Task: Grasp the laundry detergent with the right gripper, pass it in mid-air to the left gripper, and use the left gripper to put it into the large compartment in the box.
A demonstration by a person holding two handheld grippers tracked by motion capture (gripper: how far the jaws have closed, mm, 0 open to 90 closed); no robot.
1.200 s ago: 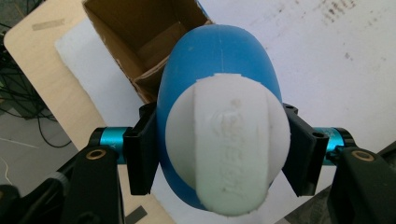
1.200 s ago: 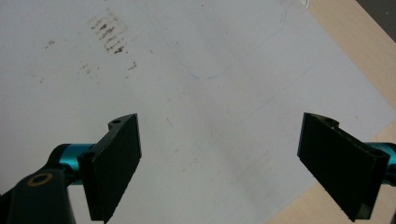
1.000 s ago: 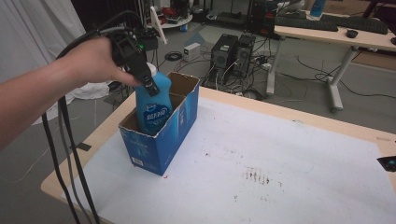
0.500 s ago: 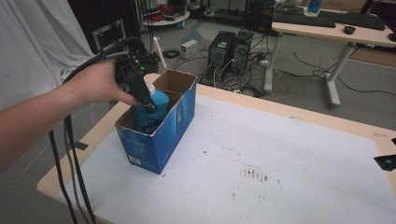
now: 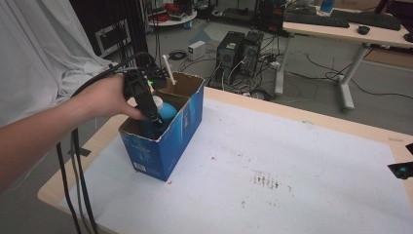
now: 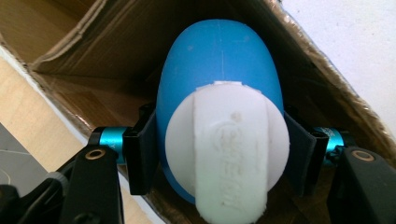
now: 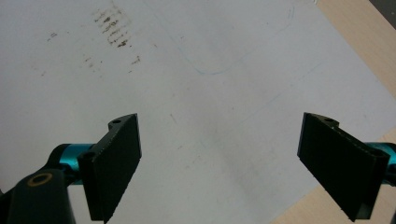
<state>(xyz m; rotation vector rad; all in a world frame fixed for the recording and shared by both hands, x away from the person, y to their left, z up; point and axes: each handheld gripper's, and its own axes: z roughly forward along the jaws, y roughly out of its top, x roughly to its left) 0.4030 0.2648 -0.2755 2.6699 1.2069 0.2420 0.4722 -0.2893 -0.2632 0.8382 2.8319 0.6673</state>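
- Your left tongs [image 6: 219, 158] were pinching the blue bottle [image 6: 219, 74] just below its white cap [image 6: 229, 154], one black pad on each flank of the neck.
- In the high view, your left hand [image 5: 104, 97] held those tongs [image 5: 155, 119] down inside the open top of the blue cardboard box [image 5: 160, 146], which stood near the table's [image 5: 302, 161] left end.
- The bottle [image 5: 164, 111] sat upright in the box's near compartment, with its shoulder and cap level with or just under the rim. I could not tell whether its base was touching the box floor.
- A brown cardboard flap [image 6: 60, 51] and the inner wall stood close beside the bottle, so the fit looked snug.
- Your right tongs [image 7: 219, 163] were spread wide and carried nothing, hovering over the bare white sheet [image 7: 187, 93] near some dark smudges [image 7: 114, 30], well apart from the box.
- I judged the step in hand to be placing the bottle in the box, and nearly finished.
- The next move called for easing the bottle down until it rested, spreading the left tongs only slightly because the walls were close, then lifting straight up so the pads cleared the cap without tipping the bottle or catching the flap.
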